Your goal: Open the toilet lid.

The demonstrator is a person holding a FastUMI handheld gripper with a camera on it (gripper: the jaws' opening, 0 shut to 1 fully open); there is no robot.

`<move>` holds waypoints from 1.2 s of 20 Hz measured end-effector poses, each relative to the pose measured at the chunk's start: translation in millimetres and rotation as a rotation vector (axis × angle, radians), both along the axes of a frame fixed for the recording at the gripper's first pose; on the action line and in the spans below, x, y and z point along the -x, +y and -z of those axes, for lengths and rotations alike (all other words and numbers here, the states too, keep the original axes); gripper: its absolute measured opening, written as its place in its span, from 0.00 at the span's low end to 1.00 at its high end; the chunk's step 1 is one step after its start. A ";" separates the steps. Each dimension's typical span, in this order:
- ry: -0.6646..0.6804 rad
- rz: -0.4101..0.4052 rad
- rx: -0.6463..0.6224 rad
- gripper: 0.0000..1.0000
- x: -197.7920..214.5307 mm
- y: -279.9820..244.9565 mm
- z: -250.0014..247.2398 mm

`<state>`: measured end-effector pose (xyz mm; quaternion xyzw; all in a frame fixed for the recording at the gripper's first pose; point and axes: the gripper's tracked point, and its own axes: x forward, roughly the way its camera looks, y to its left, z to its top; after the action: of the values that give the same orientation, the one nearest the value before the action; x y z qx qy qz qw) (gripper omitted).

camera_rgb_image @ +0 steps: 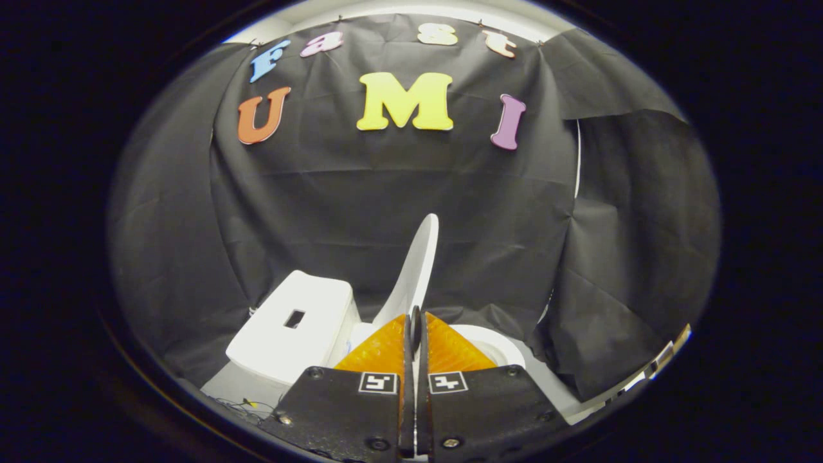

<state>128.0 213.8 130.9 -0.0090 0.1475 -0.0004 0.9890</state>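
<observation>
The white toilet lid point(419, 263) stands raised, seen edge-on, and tilts up and to the right from between my fingers. My gripper point(415, 319) is shut on the lid's lower edge, with both fingers pressed against its thin rim. The white tank point(292, 325), with a small dark rectangular opening on its top, sits just left of the fingers. Part of the white seat and bowl rim point(498, 347) shows to the right, beyond the right finger point(450, 350).
Black cloth forms the booth wall behind the toilet and hangs in folds close on the right point(617, 308). Thin wires point(247, 404) lie on the pale floor below the tank, left of the fingers.
</observation>
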 end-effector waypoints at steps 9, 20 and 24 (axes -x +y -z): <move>-0.049 -0.050 0.099 0.05 1.3 69.1 -6.2; -0.041 -0.176 0.144 0.05 1.6 151.9 0.0; -0.052 -0.200 0.204 0.05 1.6 178.0 6.4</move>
<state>126.4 391.8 124.5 -0.1242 0.1195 0.0829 0.9815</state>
